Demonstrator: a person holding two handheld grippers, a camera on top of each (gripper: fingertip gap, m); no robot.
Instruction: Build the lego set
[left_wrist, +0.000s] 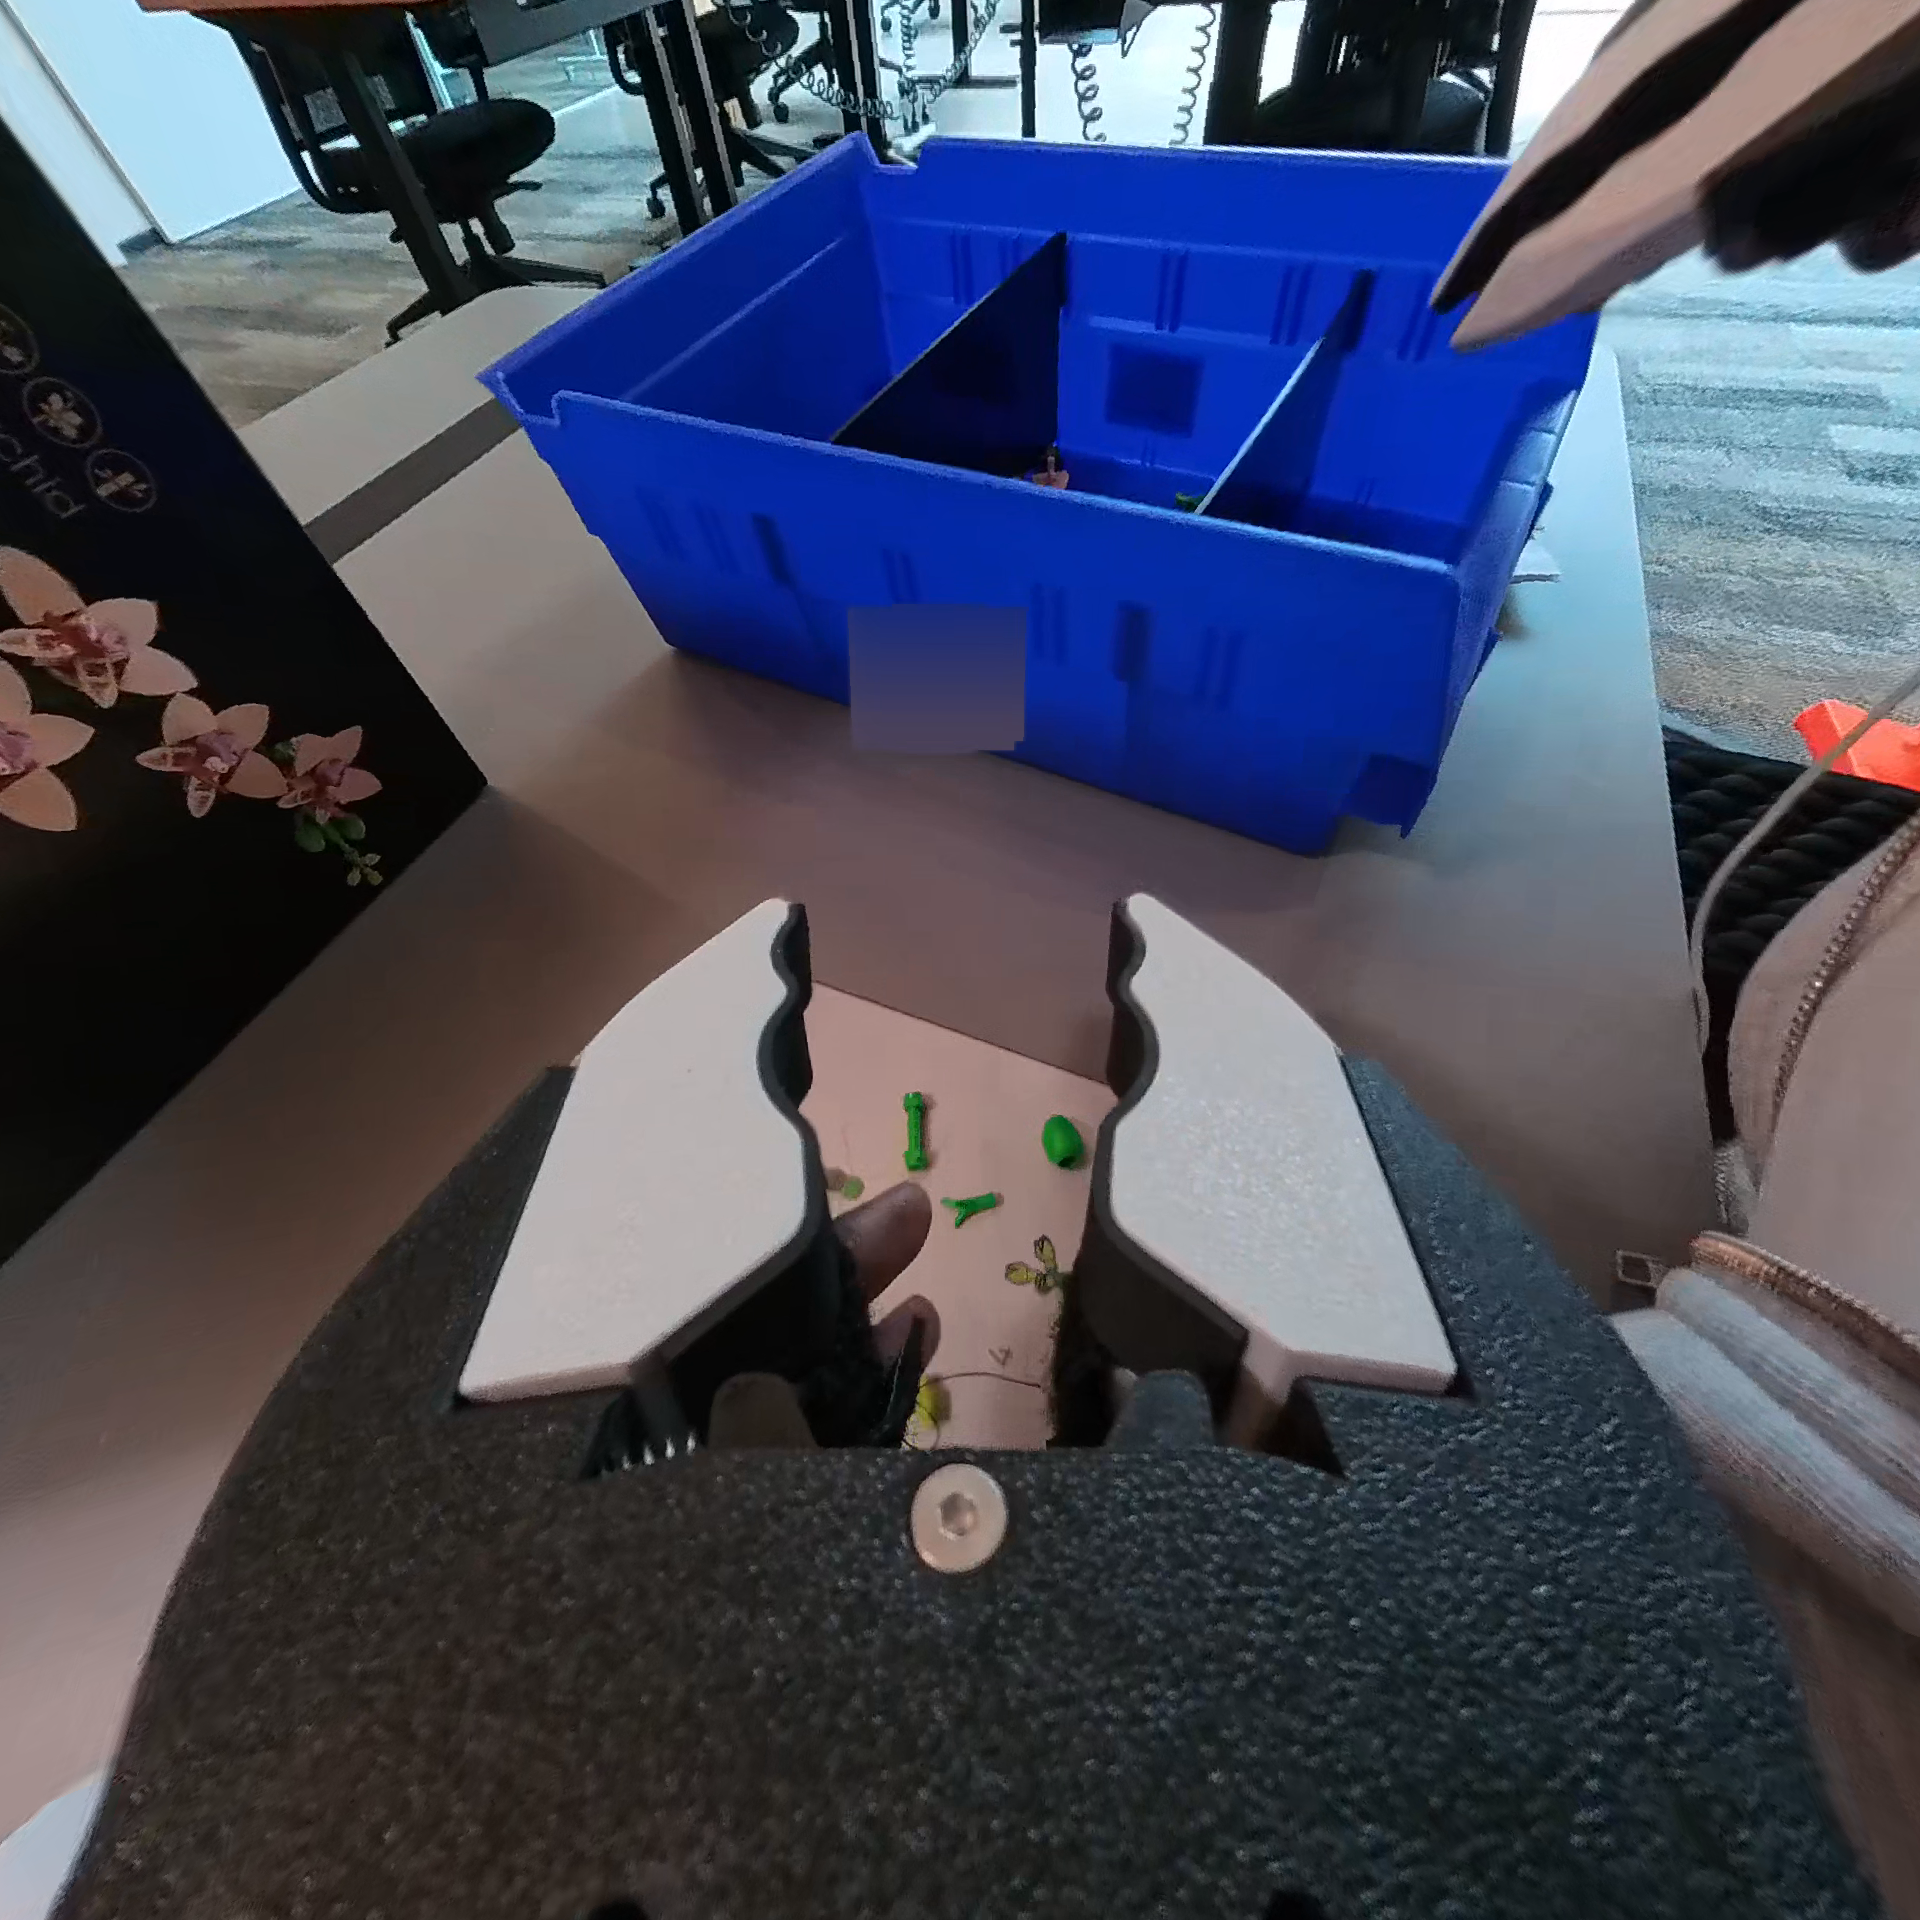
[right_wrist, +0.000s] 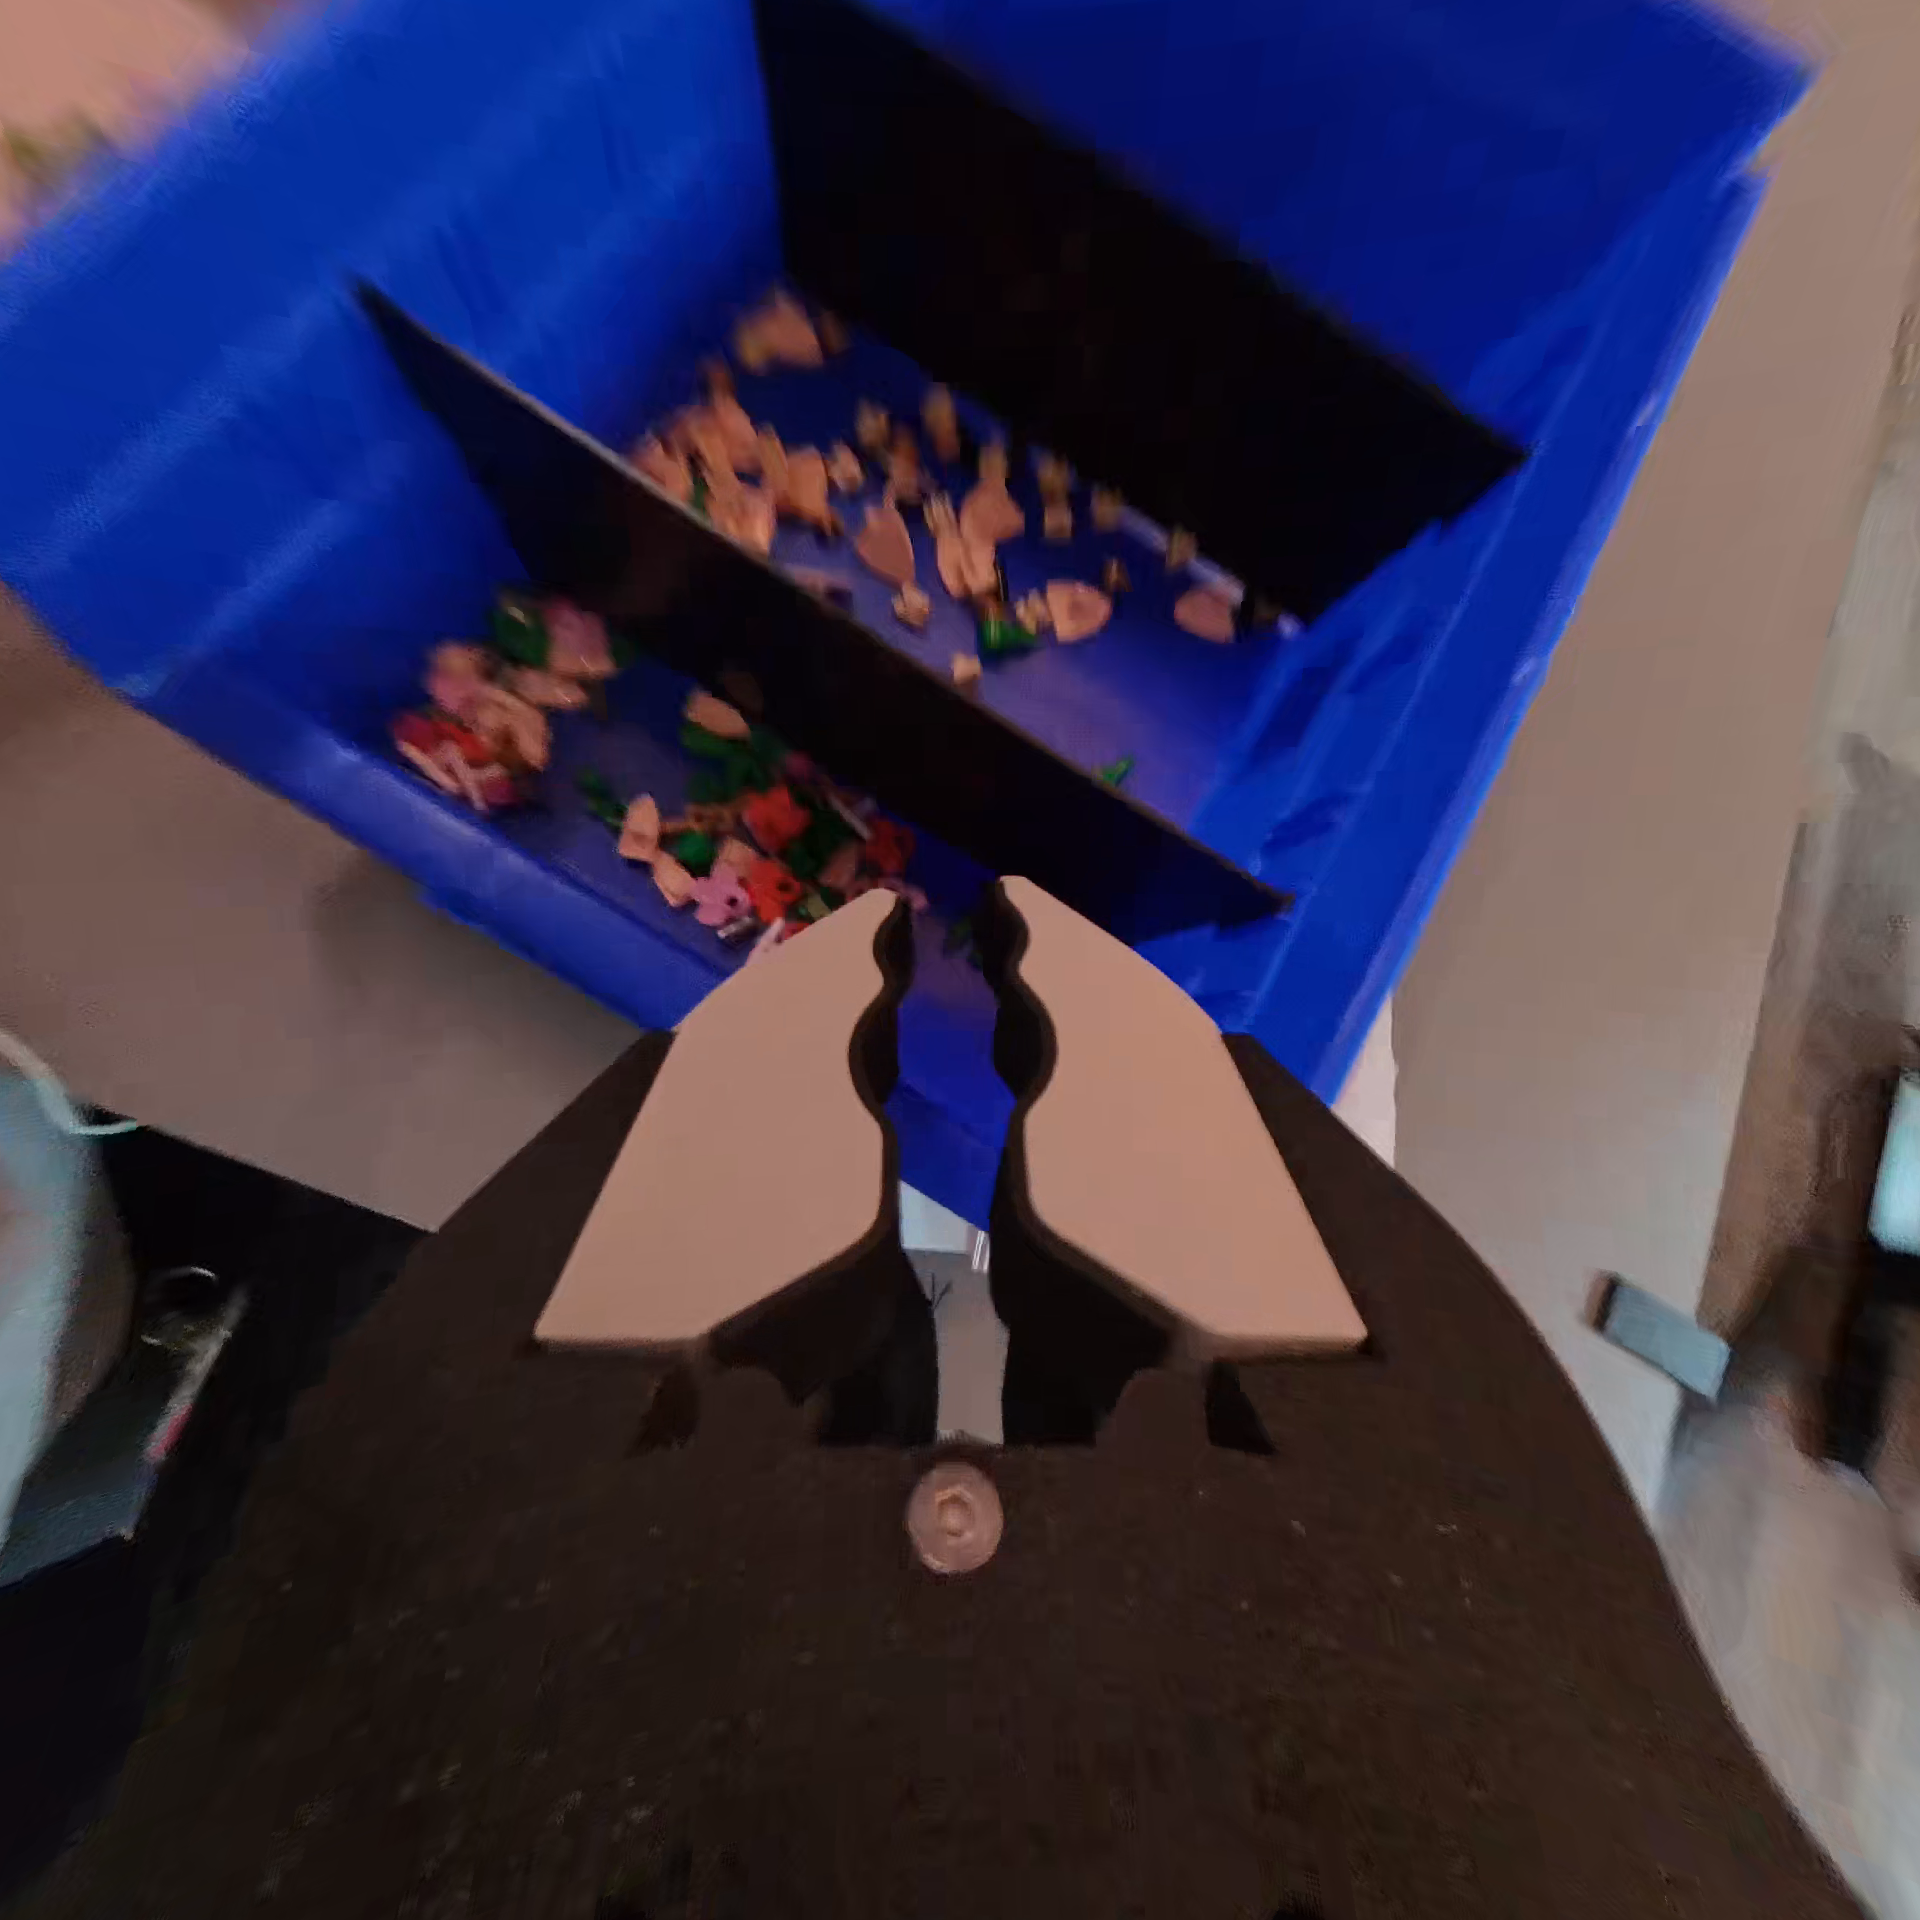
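Note:
My left gripper (left_wrist: 956, 925) is open and empty, hovering low over a white paper sheet (left_wrist: 997, 1060) on the table. On the sheet lie a green bar piece (left_wrist: 914, 1130), a green oval piece (left_wrist: 1062, 1141) and a small green forked piece (left_wrist: 971, 1205); a person's fingertip (left_wrist: 883, 1236) rests beside them. My right gripper (right_wrist: 948, 899) is above the near rim of the blue bin (right_wrist: 260, 416). Its jaws are a narrow gap apart with nothing seen between them. It also shows in the left wrist view (left_wrist: 1558, 239), over the bin's (left_wrist: 1039, 623) far right corner.
Black dividers (right_wrist: 831, 727) split the bin. One compartment holds several tan pieces (right_wrist: 935, 520), another mixed red, green and pink pieces (right_wrist: 727, 821). A black box printed with orchids (left_wrist: 156, 675) stands at the left. A sleeve (left_wrist: 1818, 1143) is at the right. Some 25 centimeters of space lies between my two pairs of fingers.

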